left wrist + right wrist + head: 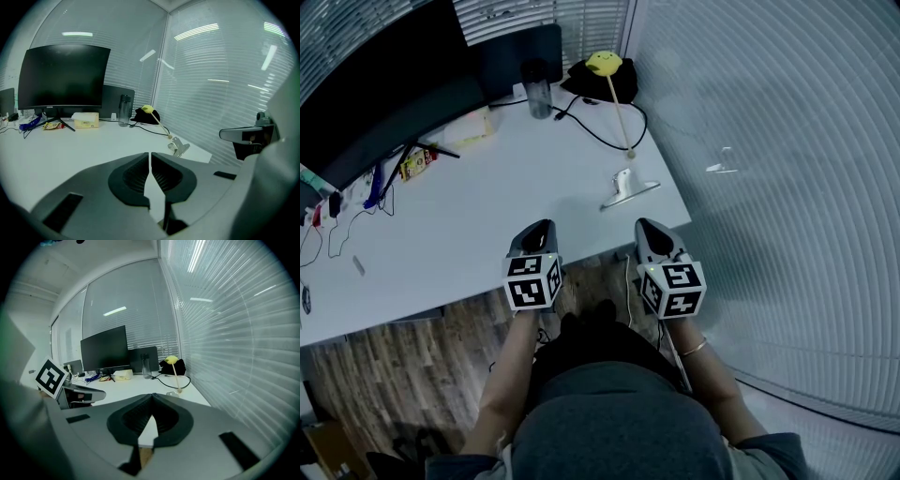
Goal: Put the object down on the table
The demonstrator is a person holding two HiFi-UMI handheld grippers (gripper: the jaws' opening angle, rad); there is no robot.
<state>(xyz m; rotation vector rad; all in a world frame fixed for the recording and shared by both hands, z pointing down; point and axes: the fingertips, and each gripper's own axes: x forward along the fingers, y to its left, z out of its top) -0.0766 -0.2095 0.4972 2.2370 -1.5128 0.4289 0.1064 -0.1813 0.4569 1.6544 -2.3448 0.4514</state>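
Observation:
A silver metal clip lies on the white table near its right front corner, also seen in the left gripper view. Behind it lies a thin wooden stick with a yellow smiley head. My left gripper hovers at the table's front edge, left of the clip; its jaws are together with nothing between them. My right gripper is level with it, just in front of the clip, and its jaws are shut and empty too. Neither touches the clip.
A dark monitor, a tissue box, a clear bottle, a black bundle and a black cable sit at the table's back. Cords and small items clutter the far left. Blinds close the right side.

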